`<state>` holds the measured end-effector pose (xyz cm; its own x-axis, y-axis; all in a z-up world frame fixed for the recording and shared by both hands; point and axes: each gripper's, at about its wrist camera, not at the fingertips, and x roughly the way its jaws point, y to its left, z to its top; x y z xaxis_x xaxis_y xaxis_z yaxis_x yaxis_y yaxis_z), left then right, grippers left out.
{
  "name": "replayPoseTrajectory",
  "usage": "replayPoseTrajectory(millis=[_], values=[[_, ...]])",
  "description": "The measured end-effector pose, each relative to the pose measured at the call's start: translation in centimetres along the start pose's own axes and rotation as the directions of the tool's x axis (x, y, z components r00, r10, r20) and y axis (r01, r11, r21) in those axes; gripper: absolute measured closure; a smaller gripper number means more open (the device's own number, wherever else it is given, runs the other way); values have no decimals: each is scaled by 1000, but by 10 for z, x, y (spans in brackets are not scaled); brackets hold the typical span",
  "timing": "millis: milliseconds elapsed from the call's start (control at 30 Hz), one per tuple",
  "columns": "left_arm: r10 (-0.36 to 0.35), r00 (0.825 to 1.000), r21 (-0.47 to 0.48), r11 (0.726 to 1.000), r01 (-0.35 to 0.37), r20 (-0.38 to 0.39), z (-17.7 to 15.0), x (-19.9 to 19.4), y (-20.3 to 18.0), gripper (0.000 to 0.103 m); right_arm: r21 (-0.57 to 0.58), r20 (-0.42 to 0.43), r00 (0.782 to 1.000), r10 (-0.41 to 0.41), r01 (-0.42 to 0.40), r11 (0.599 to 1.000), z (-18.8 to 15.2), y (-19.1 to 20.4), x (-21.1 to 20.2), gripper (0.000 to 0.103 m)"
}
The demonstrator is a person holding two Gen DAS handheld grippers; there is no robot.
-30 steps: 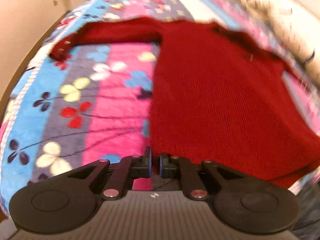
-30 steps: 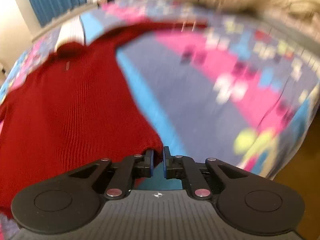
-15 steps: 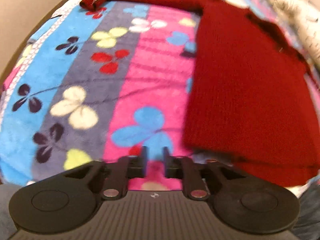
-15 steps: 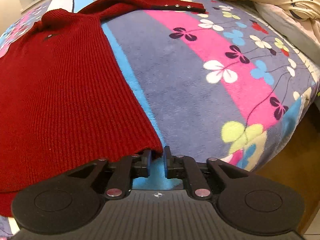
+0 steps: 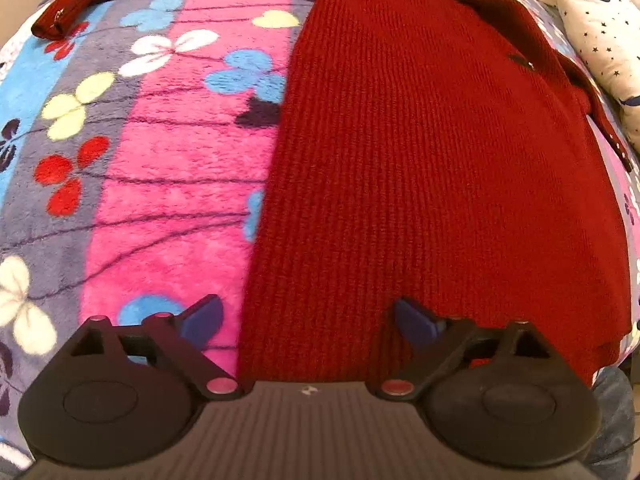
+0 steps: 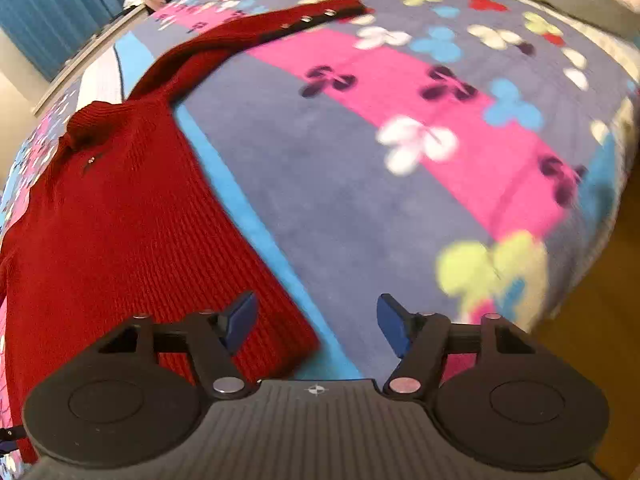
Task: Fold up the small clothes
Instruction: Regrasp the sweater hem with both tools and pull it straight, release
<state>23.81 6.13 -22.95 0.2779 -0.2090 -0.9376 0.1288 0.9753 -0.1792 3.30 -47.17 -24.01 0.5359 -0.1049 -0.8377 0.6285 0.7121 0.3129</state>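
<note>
A small red knit sweater (image 5: 432, 152) lies flat on a flowered blanket (image 5: 160, 168), sleeves spread out to both sides. My left gripper (image 5: 308, 322) is open, its jaws astride the sweater's lower left hem corner, holding nothing. In the right wrist view the sweater (image 6: 120, 216) fills the left side, one sleeve (image 6: 256, 36) reaching away to the far right. My right gripper (image 6: 316, 322) is open over the sweater's lower right hem corner, its left finger (image 6: 240, 316) above the fabric, and is empty.
A cream star-print duvet (image 5: 600, 40) lies bunched beyond the sweater at the right. The blanket's edge drops to a wooden floor (image 6: 592, 360) at the right. Blue curtains (image 6: 60, 4) hang at the far left.
Both grippers have opened from shut and released the sweater's hem corners. The sweater now lies flat on the blanket.
</note>
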Motion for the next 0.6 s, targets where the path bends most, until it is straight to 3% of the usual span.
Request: replayPoseTrajectory(millis=[33,67,100,133,167,200,300,433,500,600], values=[[0,1000,-5,1000,0,-4,-1,-1,-2,14,-24,-22,1000,4,-4,1000,3,6,9,22],[0,1000,1,1000,0,-3,-2,-4,-6,43,-42,-55,998,8,-11,999,6,10,19,22],[17,1000,13,1000,-17,-2,-3,-8,-12,81,-54,-103,995,17,-23,998,8,14,31,25],[27,1000,17,1000,-27,-1,-4,-13,-17,87,-74,-154,988,26,-38,997,6,20,40,44],[44,999,14,999,-44,16,-5,-21,-22,88,-127,-157,988,11,-31,991,4,30,41,60],[59,998,25,998,-60,39,-5,-31,-25,88,-184,-172,985,24,-56,981,3,42,37,90],[69,991,42,996,-74,113,-9,-77,-33,89,-209,-135,991,15,-43,977,12,60,-2,92],[46,984,107,992,-65,171,-20,-125,-34,91,-136,-67,990,120,-129,982,36,45,-75,93],[58,988,150,985,-80,143,-29,-125,-35,92,-150,-53,995,84,-91,984,36,39,-84,93],[91,992,159,982,-105,88,-33,-86,-27,90,-153,-73,997,22,-33,988,29,24,-51,93]])
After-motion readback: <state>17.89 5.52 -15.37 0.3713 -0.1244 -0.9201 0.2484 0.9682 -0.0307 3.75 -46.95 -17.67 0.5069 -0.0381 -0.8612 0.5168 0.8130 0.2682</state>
